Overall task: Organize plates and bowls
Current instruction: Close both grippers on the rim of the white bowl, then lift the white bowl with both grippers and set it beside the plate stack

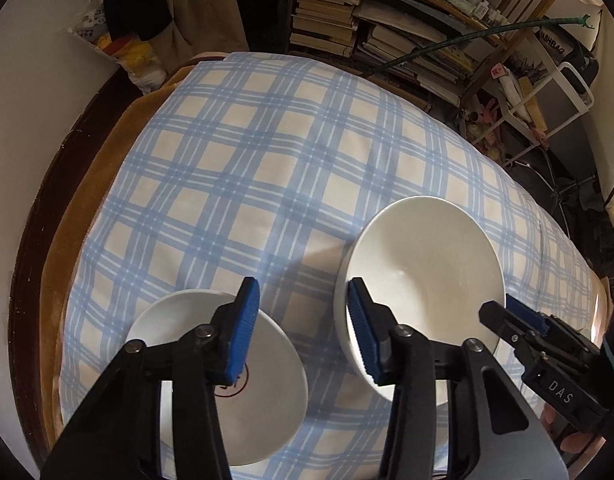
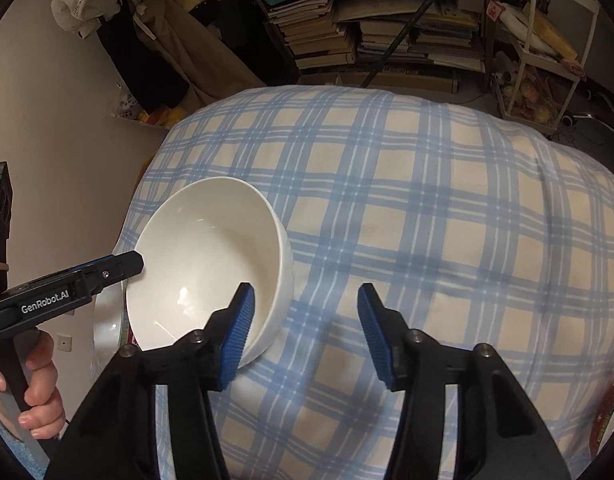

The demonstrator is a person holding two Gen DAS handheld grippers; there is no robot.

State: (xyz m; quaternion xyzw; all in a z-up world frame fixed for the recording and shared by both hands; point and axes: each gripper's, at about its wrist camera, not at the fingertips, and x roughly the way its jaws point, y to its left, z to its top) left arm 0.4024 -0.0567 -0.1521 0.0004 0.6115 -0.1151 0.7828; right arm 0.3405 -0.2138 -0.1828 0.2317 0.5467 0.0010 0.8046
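the left gripper (image 1: 303,328) sits spread between a plate (image 1: 267,396) at lower left and a white bowl (image 1: 423,264). the right gripper (image 2: 305,332) is spread too, pinching nothing.

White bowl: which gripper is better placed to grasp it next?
Right, probably. The right gripper has the bowl's wall between its open fingers; the left gripper stands over the gap between bowl and plate.

"What lies beneath the left tongs (image 1: 303,292)?"

"A blue-and-cream checked cloth (image 1: 267,160), over a tan fleece blanket (image 1: 79,220) that shows out to their left."

"And beyond their tips?"

"Stacks of worn paper books (image 1: 327,12). Further right stands a white wire trolley (image 1: 585,88); a beige fabric coat (image 1: 203,8) hangs far left."
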